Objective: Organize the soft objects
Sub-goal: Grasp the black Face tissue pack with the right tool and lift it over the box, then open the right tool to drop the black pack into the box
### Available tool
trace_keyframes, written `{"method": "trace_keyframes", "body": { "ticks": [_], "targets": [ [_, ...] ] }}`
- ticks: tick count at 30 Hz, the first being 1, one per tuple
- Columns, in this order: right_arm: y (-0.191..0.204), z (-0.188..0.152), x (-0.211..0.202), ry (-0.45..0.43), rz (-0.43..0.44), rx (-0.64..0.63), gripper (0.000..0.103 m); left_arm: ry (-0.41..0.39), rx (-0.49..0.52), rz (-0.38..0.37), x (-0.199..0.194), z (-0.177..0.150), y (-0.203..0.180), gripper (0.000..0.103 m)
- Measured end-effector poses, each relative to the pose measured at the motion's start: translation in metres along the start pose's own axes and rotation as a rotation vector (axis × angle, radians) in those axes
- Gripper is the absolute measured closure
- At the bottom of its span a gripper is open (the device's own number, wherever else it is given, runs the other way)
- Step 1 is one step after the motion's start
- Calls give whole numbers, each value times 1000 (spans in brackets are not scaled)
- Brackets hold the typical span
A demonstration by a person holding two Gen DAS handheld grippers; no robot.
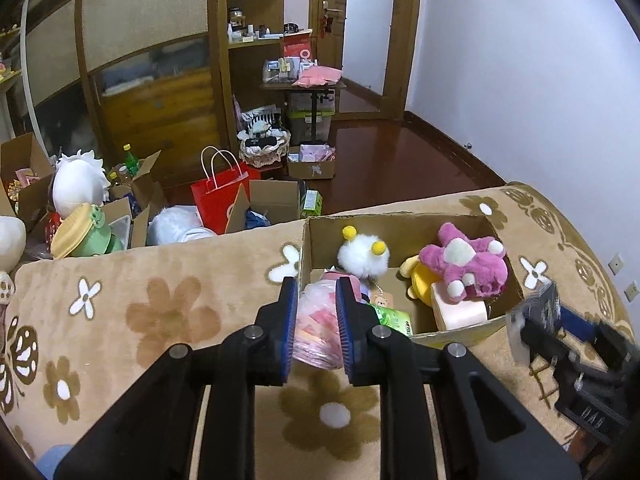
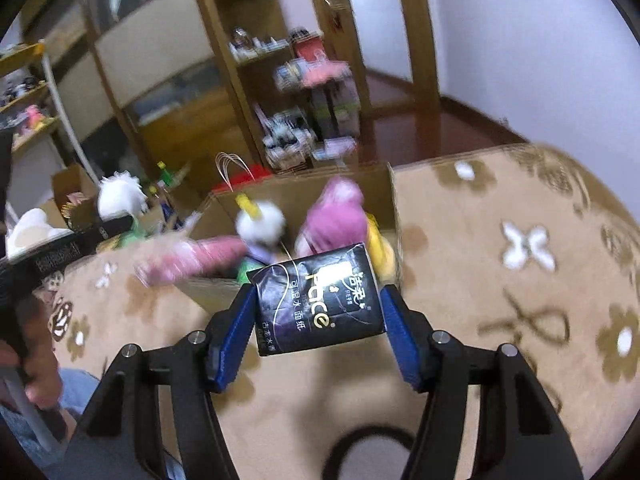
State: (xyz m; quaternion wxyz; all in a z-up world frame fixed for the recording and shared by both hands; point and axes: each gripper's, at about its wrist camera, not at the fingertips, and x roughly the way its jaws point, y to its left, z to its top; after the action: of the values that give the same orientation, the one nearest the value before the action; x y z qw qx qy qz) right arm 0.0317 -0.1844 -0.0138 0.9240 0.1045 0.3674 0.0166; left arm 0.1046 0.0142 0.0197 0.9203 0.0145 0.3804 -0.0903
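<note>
Soft objects: a crinkly clear plastic pack of pink tissues (image 1: 318, 322) and a black glossy tissue pack with white and gold lettering (image 2: 320, 302), each held in a claw above the beige flower-patterned plush blanket (image 1: 160, 312).
Landmark: the open brown cardboard box (image 1: 404, 222) sitting on the blanket; every place below is given against it.
Left claw (image 1: 317, 292): pinching the pink pack between its blue pads, tips at the box's near-left corner, the pack's far end overlapping the rim there.
Right claw (image 2: 318, 294): pinching the black pack by its two sides, just short of the box's near wall; it also shows in the left view off the box's near-right corner (image 1: 548, 320).
Inside the box: white fluffy ball toy with two yellow pompoms (image 1: 363, 256) at the left, magenta plush bear (image 1: 468, 264) lying on a yellow plush toy (image 1: 420, 276) at the right, a pale pink block (image 1: 460, 312) against the near wall, a green packet (image 1: 394, 320) near the front.
Edges: the box's far wall lies along the blanket's far edge; beyond that edge the floor holds a red paper bag (image 1: 220, 196) and other cartons.
Open room: bare blanket lies left of the box, right of it, and in front of it.
Blur: the right wrist view is smeared, so finer detail inside the box cannot be told there.
</note>
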Motion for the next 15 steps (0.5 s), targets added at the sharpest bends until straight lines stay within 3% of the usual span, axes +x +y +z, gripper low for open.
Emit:
{"method": "trace_keyframes", "body": {
  "ticks": [9,12,15],
  "targets": [
    [27,28,30,-55,29,-106,35,13,22,22,-2,-5,1,75],
    [31,34,50,-19,29,-109,35,21,34,24,-2,-9,0,72],
    [34,37,61,7,40,-117,34,23,49,30,-3,-13,-1,59]
  ]
}}
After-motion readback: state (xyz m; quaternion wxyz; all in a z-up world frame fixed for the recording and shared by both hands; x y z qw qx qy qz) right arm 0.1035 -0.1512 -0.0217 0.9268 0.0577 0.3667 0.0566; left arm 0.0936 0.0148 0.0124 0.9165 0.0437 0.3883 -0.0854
